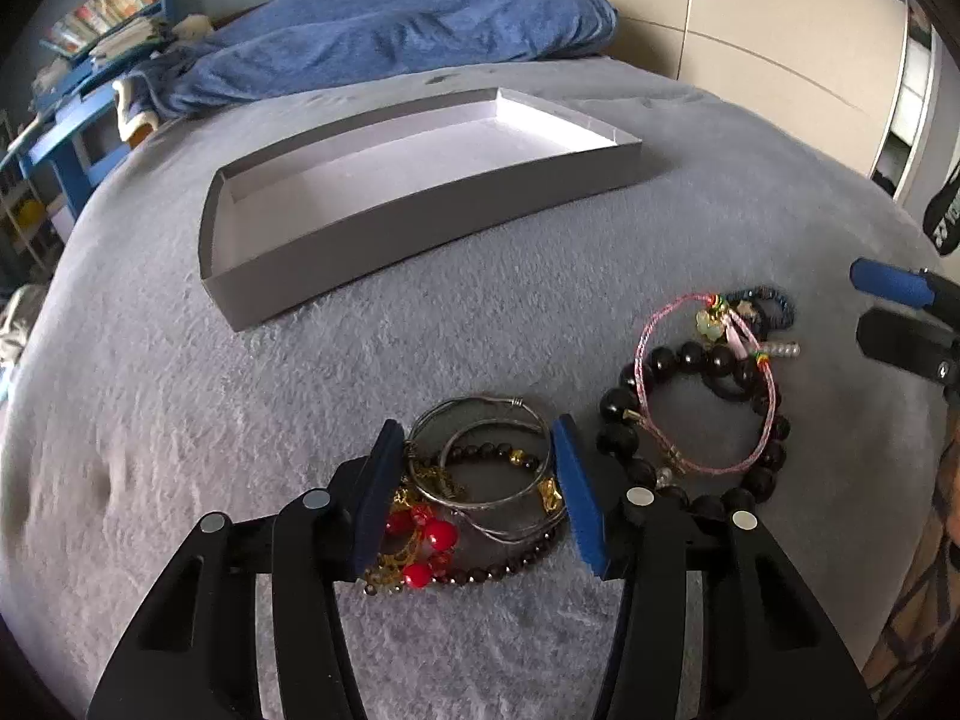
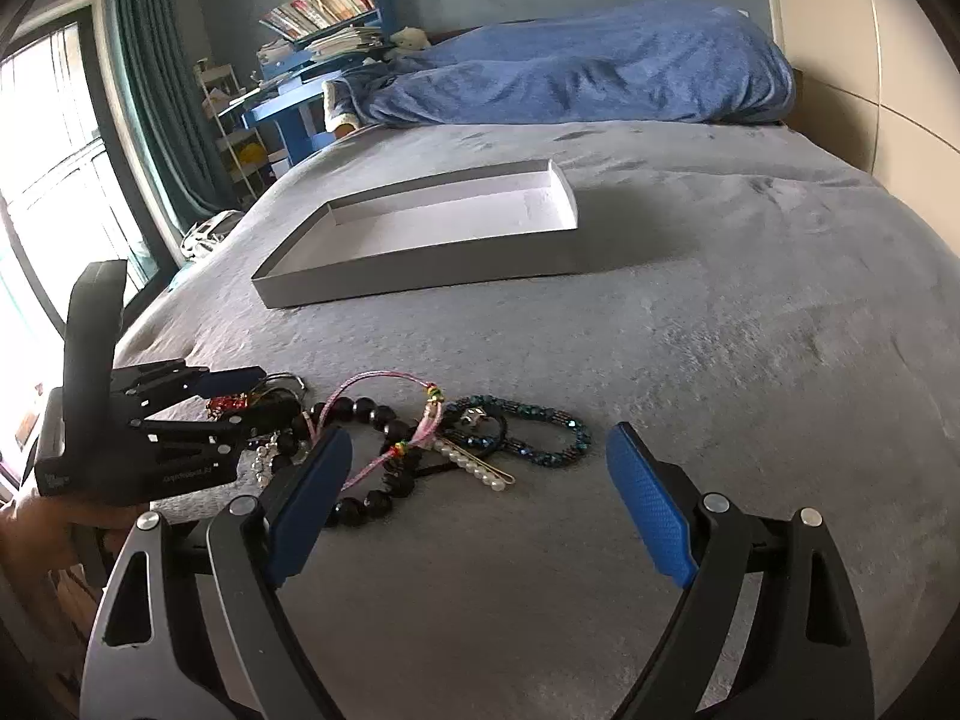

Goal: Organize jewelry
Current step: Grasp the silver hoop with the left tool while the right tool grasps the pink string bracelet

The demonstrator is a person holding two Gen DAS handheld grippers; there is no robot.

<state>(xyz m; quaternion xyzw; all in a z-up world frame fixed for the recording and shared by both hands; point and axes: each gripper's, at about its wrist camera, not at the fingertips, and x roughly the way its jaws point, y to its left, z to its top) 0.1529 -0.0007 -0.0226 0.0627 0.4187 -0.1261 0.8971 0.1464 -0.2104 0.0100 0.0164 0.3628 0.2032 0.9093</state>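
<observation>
A pile of jewelry lies on the grey bed cover. My left gripper (image 1: pixel 477 468) is open, its blue pads on either side of silver bangles (image 1: pixel 480 456), a dark bead bracelet and a red and gold piece (image 1: pixel 420 534). To its right lie a black bead bracelet (image 1: pixel 624 402), a pink cord bracelet (image 1: pixel 702 384) and a dark blue beaded one (image 1: pixel 774 306). An empty grey shallow box (image 1: pixel 336 264) sits farther back, also in the right wrist view (image 2: pixel 420 276). My right gripper (image 2: pixel 480 468) is open and empty, low over the cover just short of the blue beaded bracelet (image 2: pixel 540 438) and a pearl hair clip (image 2: pixel 474 462).
A blue blanket (image 2: pixel 570 72) is heaped at the head of the bed. A blue shelf with books (image 2: pixel 324 18) stands at the far left, beside a window with a teal curtain (image 2: pixel 144 60). Beige wardrobe doors (image 1: pixel 768 36) stand on the right.
</observation>
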